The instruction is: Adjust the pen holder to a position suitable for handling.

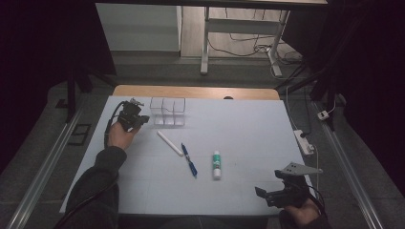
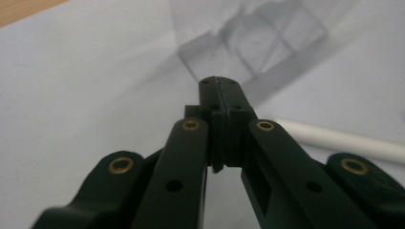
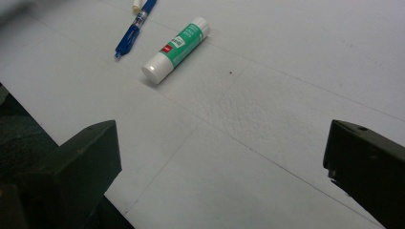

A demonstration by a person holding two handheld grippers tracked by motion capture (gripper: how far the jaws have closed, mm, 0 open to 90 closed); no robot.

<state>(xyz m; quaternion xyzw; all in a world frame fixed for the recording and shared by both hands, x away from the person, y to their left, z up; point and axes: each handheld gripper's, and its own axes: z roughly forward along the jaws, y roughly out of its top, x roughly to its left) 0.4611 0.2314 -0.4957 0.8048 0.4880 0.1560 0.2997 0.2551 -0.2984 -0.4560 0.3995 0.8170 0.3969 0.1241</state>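
Observation:
On the white table sheet (image 1: 239,124) lie a white stick (image 1: 170,143), a blue pen (image 1: 189,160) and a green-and-white glue stick (image 1: 217,165). A clear plastic box with compartments (image 1: 167,110) stands at the back left. My left gripper (image 1: 141,118) hovers just left of that box, its jaws shut with nothing between them. In the left gripper view the left gripper (image 2: 220,82) points at the clear box (image 2: 258,43), and the white stick (image 2: 344,140) lies to its right. My right gripper (image 1: 267,193) rests at the front right, open and empty. The glue stick (image 3: 175,49) and pen (image 3: 134,27) lie ahead of it.
A wooden table edge (image 1: 196,91) runs behind the sheet. A power strip (image 1: 303,141) and cables lie on the floor to the right. A white desk frame (image 1: 239,38) stands beyond the table.

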